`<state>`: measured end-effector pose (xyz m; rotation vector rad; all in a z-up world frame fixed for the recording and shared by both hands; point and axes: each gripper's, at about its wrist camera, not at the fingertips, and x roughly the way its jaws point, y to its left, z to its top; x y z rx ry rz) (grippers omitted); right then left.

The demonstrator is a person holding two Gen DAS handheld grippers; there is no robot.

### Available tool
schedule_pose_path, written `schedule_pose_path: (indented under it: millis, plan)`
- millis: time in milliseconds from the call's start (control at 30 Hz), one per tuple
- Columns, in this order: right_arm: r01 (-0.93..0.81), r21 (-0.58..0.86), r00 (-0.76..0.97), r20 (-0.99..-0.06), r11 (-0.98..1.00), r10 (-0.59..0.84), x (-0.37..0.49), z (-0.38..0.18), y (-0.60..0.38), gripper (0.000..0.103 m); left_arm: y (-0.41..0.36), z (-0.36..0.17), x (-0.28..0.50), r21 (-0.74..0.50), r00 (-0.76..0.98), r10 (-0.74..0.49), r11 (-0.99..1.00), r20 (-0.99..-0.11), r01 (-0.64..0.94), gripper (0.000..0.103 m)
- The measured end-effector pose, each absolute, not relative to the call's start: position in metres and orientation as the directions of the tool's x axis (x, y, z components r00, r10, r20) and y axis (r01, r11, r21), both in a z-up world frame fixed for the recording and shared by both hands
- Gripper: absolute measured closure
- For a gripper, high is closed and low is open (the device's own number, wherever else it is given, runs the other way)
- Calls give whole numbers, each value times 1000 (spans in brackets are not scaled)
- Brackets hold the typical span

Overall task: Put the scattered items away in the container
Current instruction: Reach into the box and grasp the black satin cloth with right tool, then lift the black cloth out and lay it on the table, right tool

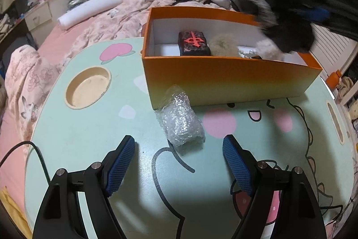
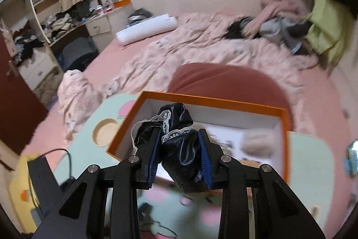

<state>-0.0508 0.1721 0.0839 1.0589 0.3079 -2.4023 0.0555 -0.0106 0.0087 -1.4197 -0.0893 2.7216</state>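
One orange box (image 1: 223, 80) stands on the mint-green worktop (image 1: 89, 138), its near wall facing the left wrist camera. The worktop rests on a bed with a pink floral quilt (image 1: 125, 12).

Counted inside the box, left wrist view: one black block with a red symbol (image 1: 194, 43), one tan fluffy ball (image 1: 222, 44), and one paler fluffy item (image 1: 267, 48) partly hidden by a blurred dark shape. Small light bits lie between the two fluffy things; too small to identify.

On the worktop outside the box: one bubble-wrap bundle (image 1: 181, 120), its far end touching the box's near wall. One round recessed cup holder (image 1: 88, 87) lies well to the left of it.

Left hand-held gripper (image 1: 179, 162): jaws spread wide, nothing between them. It sits just short of the bubble-wrap bundle, whose near end lies between the fingertips' line of approach without touching either pad.

Right hand-held gripper (image 2: 180, 147): jaws closed onto one black glossy garment with white lace trim (image 2: 179, 149), which bulges above and below the pads. It is held above the near-left part of the box (image 2: 201, 100). This view is motion-blurred.
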Motion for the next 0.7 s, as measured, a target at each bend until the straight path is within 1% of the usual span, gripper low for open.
schedule_pose_path:
  millis: [167, 300, 700]
  plan:
    - [473, -91, -639, -720, -876, -271, -34, 92, 182, 69, -11, 10, 55, -82, -569, 85, -996, -818, -31, 22]
    - [452, -121, -667, -704, -884, -245, -28, 94, 187, 69, -8, 12, 54, -72, -569, 76, -997, -819, -30, 22]
    - [434, -140, -684, -694, -890, -225, -22, 91, 193, 69, -4, 14, 55, -68, -573, 71, -997, -816, -26, 22]
